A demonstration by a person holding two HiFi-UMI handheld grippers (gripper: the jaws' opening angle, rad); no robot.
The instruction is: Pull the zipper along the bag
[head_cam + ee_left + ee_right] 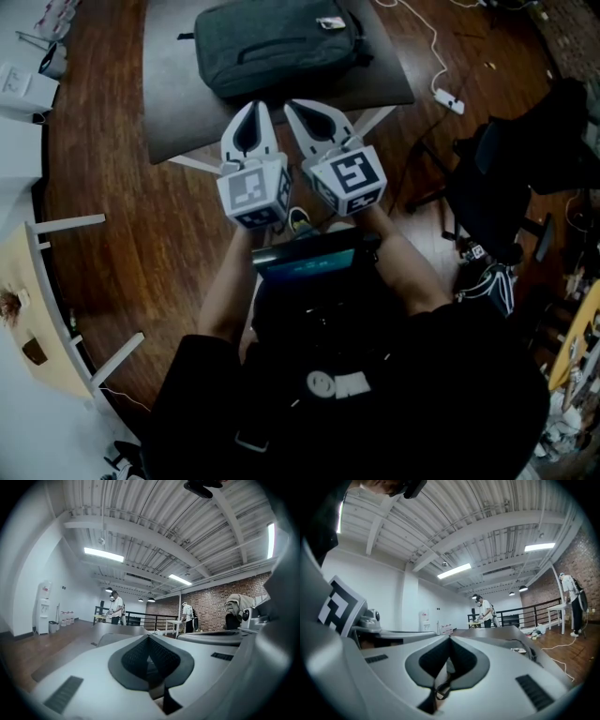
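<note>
A dark grey bag (279, 45) lies flat on a grey table (169, 103) at the top of the head view, with a small white tag near its right end. Both grippers are held side by side in front of the table's near edge, short of the bag and pointing at it. The left gripper (254, 106) is shut with nothing between its jaws, and its tips meet in the left gripper view (149, 637). Beside it, the right gripper (292, 104) is also shut and empty, as its own view (450, 638) confirms. Neither touches the bag. The zipper pull is too small to make out.
A white power strip (448, 100) with its cable lies on the wooden floor right of the table. A black chair (511, 187) stands at the right, and white furniture (33, 94) lines the left. Far off, people (116, 609) stand at tables by a railing.
</note>
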